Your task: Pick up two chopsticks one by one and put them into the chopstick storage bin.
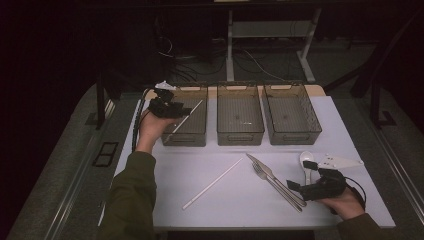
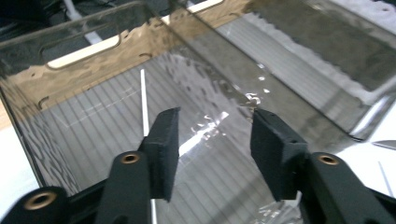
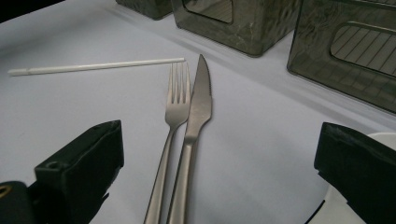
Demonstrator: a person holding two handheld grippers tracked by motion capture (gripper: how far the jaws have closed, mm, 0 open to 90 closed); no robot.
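Observation:
My left gripper (image 1: 181, 111) hangs over the left dark see-through bin (image 1: 184, 140), jaws open. In the left gripper view the open gripper (image 2: 215, 122) has nothing between its pads; a thin white stick (image 2: 144, 98) lies slanted in the bin (image 2: 93, 44), passing behind the left jaw. The high view shows that stick (image 1: 189, 117) leaning across the bin. My right gripper (image 1: 299, 175) rests at the front right, open wide. Its own view shows the gripper (image 3: 222, 135) facing a fork (image 3: 176, 107) and a knife (image 3: 198, 105) lying side by side.
A second white stick (image 1: 212, 183) lies on the white table in the middle. The fork (image 1: 274, 184), the knife (image 1: 267, 171) and a white spoon (image 1: 306, 160) lie at the right. A middle bin (image 1: 240, 134) and a right bin (image 1: 294, 136) stand beside the left one.

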